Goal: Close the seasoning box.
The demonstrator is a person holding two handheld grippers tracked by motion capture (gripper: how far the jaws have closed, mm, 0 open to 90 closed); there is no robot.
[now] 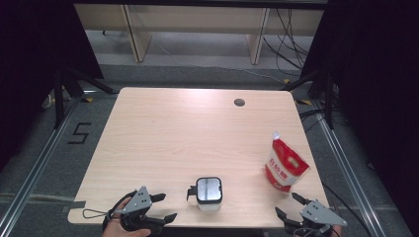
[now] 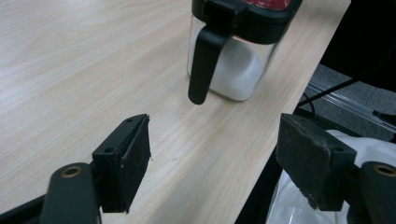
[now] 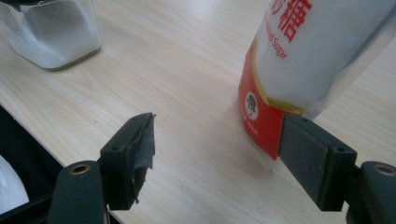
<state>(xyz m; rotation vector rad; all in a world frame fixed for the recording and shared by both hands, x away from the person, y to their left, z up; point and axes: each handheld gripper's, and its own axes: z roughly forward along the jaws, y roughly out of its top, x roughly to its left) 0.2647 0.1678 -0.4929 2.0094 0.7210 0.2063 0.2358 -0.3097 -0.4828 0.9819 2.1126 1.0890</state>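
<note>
Two grippers sit at the near edge of the table (image 1: pixel 163 123), one toward each near corner, and both stand with their jaws apart and nothing between them.

The left gripper (image 1: pixel 160 207) hangs over the near edge by the left corner, held in a hand (image 1: pixel 121 212), its jaws pointing along the edge toward the jar (image 1: pixel 209 192). The jar stands upright close to the middle of the near edge, a clear body with white powder in it, a black lid and a black handle (image 1: pixel 190 192) that sticks out on the side facing the left gripper. In the left gripper view the jar (image 2: pixel 233 65) lies ahead of the jaws, near them but apart, and its handle (image 2: pixel 204 65) hangs down just beyond the gap, nearer the left jaw. The right jaw in that view reaches past the table edge.

The right gripper (image 1: pixel 289 205) rests at the near right corner, jaws aimed away from the person and toward the pouch (image 1: pixel 285 165). The pouch, red and white with a spout at its top, stands upright near the right edge, just beyond the jaw tips. In the right gripper view the pouch (image 3: pixel 299 60) rises just past the right jaw, its red base next to that pad; whether they touch I cannot tell. The jar (image 3: pixel 56 32) shows at the upper left of that view, well apart from the jaws
</note>
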